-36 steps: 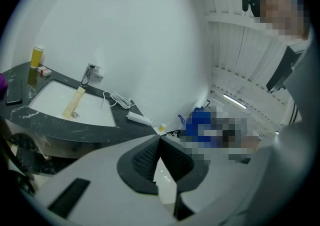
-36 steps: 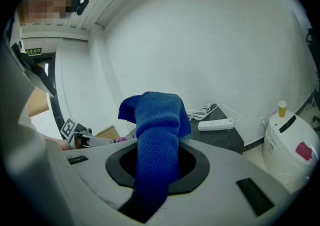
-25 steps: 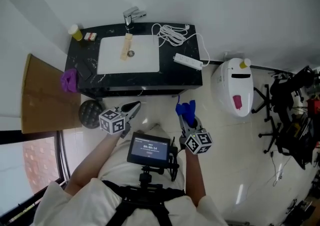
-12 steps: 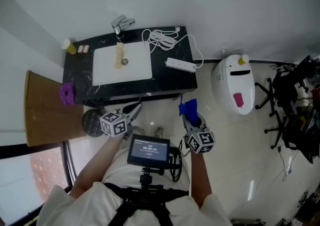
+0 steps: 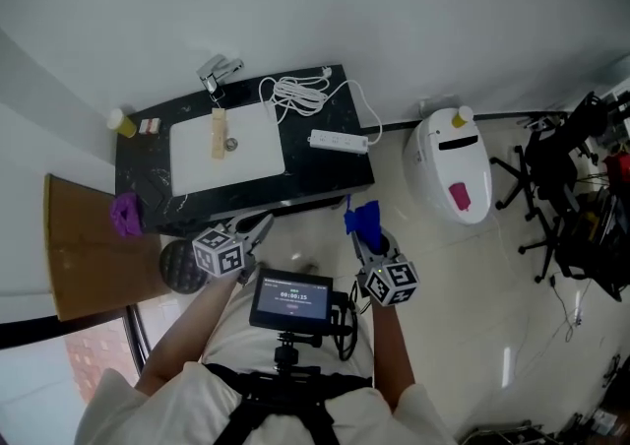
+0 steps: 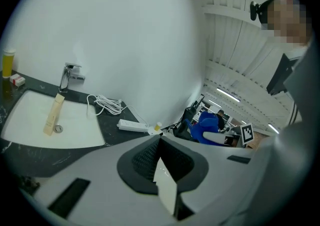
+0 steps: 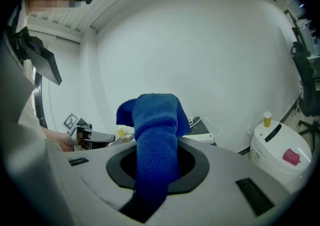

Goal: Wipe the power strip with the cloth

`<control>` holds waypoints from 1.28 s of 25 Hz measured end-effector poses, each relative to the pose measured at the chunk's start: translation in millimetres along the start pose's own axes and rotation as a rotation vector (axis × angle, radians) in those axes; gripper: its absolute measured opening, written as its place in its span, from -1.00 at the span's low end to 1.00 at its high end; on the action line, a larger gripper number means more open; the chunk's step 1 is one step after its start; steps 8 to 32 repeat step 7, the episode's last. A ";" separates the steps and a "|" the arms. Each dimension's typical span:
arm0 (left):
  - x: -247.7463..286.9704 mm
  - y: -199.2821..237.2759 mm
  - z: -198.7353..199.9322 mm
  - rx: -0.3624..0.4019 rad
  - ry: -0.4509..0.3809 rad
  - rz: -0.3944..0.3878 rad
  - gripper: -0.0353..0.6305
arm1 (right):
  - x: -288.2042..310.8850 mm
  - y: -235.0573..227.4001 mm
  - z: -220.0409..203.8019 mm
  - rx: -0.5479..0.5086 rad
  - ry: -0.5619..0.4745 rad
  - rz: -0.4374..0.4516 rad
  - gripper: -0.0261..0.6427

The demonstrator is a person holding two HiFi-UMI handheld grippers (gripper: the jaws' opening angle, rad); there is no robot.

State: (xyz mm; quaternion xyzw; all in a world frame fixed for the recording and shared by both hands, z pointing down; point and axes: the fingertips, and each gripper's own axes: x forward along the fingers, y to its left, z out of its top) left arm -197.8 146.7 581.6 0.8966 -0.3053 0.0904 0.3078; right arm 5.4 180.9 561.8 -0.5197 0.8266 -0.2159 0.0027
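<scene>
The power strip (image 5: 339,142) lies unwiped on the right part of the black counter (image 5: 325,173), far from the person, just right of the white sink (image 5: 226,148), with its coiled cord (image 5: 295,92) beyond it. In the head view both grippers hang near the body, well apart from the counter, so I judge the wiping not yet begun: the cloth (image 5: 365,220) is picked up, but the approach and the strokes are all left. In the left gripper view the left gripper (image 6: 159,141) has its jaws drawn together with nothing between them, the strip far ahead. In the right gripper view the right gripper (image 7: 156,167) is clamped on the blue cloth, which stands up from the jaws.
</scene>
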 end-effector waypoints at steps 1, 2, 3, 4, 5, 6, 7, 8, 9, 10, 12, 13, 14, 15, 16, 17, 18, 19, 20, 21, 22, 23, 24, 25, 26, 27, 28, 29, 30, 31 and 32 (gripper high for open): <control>4.3 -0.5 3.8 0.009 0.003 -0.005 -0.88 | 0.2 -1.7 1.9 0.006 -0.005 -0.003 -0.64; 9.5 -0.8 7.8 0.012 0.002 -0.009 -0.88 | 0.6 -3.9 3.2 0.009 -0.009 -0.005 -0.65; 13.3 -1.3 10.6 0.011 -0.001 -0.014 -0.88 | 1.0 -6.0 2.9 0.012 -0.010 -0.008 -0.64; 14.9 -1.7 11.6 0.007 -0.004 -0.018 -0.88 | 1.4 -7.2 1.1 0.017 -0.009 -0.011 -0.64; 14.5 -2.0 11.1 0.004 -0.006 -0.021 -0.88 | 1.8 -7.6 -1.4 0.024 -0.008 -0.014 -0.64; 13.1 -2.0 9.9 0.002 -0.005 -0.023 -0.88 | 2.3 -7.3 -3.9 0.033 -0.007 -0.015 -0.64; 11.2 -1.9 8.4 0.001 -0.003 -0.025 -0.88 | 2.9 -6.6 -6.5 0.043 -0.007 -0.017 -0.64; 11.2 -1.9 8.4 0.001 -0.003 -0.025 -0.88 | 2.9 -6.6 -6.5 0.043 -0.007 -0.017 -0.64; 11.2 -1.9 8.4 0.001 -0.003 -0.025 -0.88 | 2.9 -6.6 -6.5 0.043 -0.007 -0.017 -0.64; 11.2 -1.9 8.4 0.001 -0.003 -0.025 -0.88 | 2.9 -6.6 -6.5 0.043 -0.007 -0.017 -0.64; 11.2 -1.9 8.4 0.001 -0.003 -0.025 -0.88 | 2.9 -6.6 -6.5 0.043 -0.007 -0.017 -0.64; 11.2 -1.9 8.4 0.001 -0.003 -0.025 -0.88 | 2.9 -6.6 -6.5 0.043 -0.007 -0.017 -0.64; 11.2 -1.9 8.4 0.001 -0.003 -0.025 -0.88 | 2.9 -6.6 -6.5 0.043 -0.007 -0.017 -0.64; 11.2 -1.9 8.4 0.001 -0.003 -0.025 -0.88 | 2.9 -6.6 -6.5 0.043 -0.007 -0.017 -0.64; 11.2 -1.9 8.4 0.001 -0.003 -0.025 -0.88 | 2.9 -6.6 -6.5 0.043 -0.007 -0.017 -0.64; 11.2 -1.9 8.4 0.001 -0.003 -0.025 -0.88 | 2.9 -6.6 -6.5 0.043 -0.007 -0.017 -0.64; 11.2 -1.9 8.4 0.001 -0.003 -0.025 -0.88 | 2.9 -6.6 -6.5 0.043 -0.007 -0.017 -0.64; 11.2 -1.9 8.4 0.001 -0.003 -0.025 -0.88 | 2.9 -6.6 -6.5 0.043 -0.007 -0.017 -0.64; 11.2 -1.9 8.4 0.001 -0.003 -0.025 -0.88 | 2.9 -6.6 -6.5 0.043 -0.007 -0.017 -0.64; 11.2 -1.9 8.4 0.001 -0.003 -0.025 -0.88 | 2.9 -6.6 -6.5 0.043 -0.007 -0.017 -0.64; 11.2 -1.9 8.4 0.001 -0.003 -0.025 -0.88 | 2.9 -6.6 -6.5 0.043 -0.007 -0.017 -0.64; 11.2 -1.9 8.4 0.001 -0.003 -0.025 -0.88 | 2.9 -6.6 -6.5 0.043 -0.007 -0.017 -0.64; 11.2 -1.9 8.4 0.001 -0.003 -0.025 -0.88 | 2.9 -6.6 -6.5 0.043 -0.007 -0.017 -0.64; 11.2 -1.9 8.4 0.001 -0.003 -0.025 -0.88 | 2.9 -6.6 -6.5 0.043 -0.007 -0.017 -0.64; 11.2 -1.9 8.4 0.001 -0.003 -0.025 -0.88 | 2.9 -6.6 -6.5 0.043 -0.007 -0.017 -0.64; 11.2 -1.9 8.4 0.001 -0.003 -0.025 -0.88 | 2.9 -6.6 -6.5 0.043 -0.007 -0.017 -0.64; 11.2 -1.9 8.4 0.001 -0.003 -0.025 -0.88 | 2.9 -6.6 -6.5 0.043 -0.007 -0.017 -0.64; 11.2 -1.9 8.4 0.001 -0.003 -0.025 -0.88 | 2.9 -6.6 -6.5 0.043 -0.007 -0.017 -0.64; 11.2 -1.9 8.4 0.001 -0.003 -0.025 -0.88 | 2.9 -6.6 -6.5 0.043 -0.007 -0.017 -0.64; 11.2 -1.9 8.4 0.001 -0.003 -0.025 -0.88 | 2.9 -6.6 -6.5 0.043 -0.007 -0.017 -0.64; 11.2 -1.9 8.4 0.001 -0.003 -0.025 -0.88 | 2.9 -6.6 -6.5 0.043 -0.007 -0.017 -0.64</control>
